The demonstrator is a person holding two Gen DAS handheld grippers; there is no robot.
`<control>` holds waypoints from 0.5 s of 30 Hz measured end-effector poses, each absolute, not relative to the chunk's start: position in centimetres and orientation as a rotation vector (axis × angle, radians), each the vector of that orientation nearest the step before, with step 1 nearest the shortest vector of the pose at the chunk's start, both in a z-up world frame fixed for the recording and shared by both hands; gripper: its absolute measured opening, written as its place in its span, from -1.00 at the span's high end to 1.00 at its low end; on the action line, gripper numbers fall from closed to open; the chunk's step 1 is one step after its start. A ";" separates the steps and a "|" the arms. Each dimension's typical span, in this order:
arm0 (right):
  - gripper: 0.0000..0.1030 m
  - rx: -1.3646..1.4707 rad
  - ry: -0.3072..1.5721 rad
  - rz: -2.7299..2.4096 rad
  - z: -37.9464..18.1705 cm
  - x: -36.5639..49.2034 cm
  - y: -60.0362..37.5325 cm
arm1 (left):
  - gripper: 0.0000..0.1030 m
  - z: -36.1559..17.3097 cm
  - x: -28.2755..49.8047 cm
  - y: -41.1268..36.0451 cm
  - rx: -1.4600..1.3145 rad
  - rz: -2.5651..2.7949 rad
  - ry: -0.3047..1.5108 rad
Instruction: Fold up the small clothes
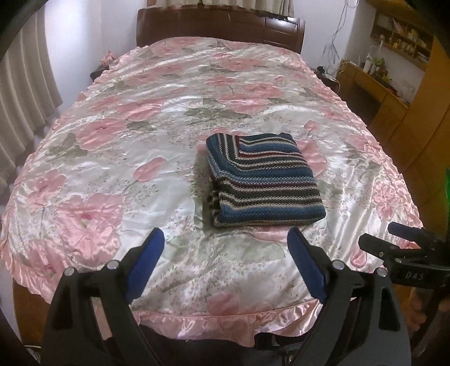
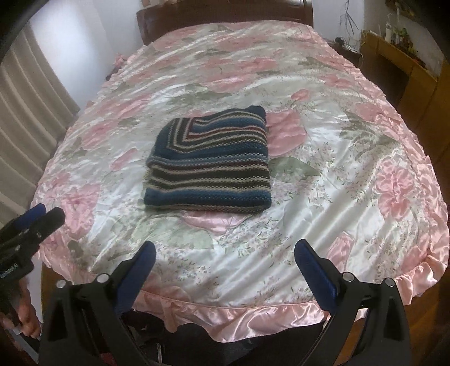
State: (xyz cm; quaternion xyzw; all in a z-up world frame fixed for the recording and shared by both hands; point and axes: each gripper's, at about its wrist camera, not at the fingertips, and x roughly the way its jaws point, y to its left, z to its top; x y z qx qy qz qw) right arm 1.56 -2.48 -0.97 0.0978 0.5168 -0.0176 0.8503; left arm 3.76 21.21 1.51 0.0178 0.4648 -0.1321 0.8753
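Sweater folded mid-bedspread, satin around bare; both hand-held grippers spread apart.

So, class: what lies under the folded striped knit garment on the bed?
The folded striped knit garment rests directly on the pink floral satin bedspread, which shows all round it. The patch of bedspread beneath it, and the garment's inner folded layers, are covered and cannot be seen.

a home bedroom: a bed with dark wooden headboard under a pink floral satin bedspread, pleated curtains, wooden desk and shelves cluttered with household items.
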 end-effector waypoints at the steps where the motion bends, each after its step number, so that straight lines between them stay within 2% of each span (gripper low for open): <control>1: -0.93 0.205 1.087 -0.037 -0.9 1.4 -2.4 | -0.72 1.5 3.6 21.3 0.039 -0.272 0.969; 15: -0.93 0.194 1.071 -0.066 -0.4 0.0 -1.6 | -0.73 1.1 2.5 21.8 0.051 -0.252 0.978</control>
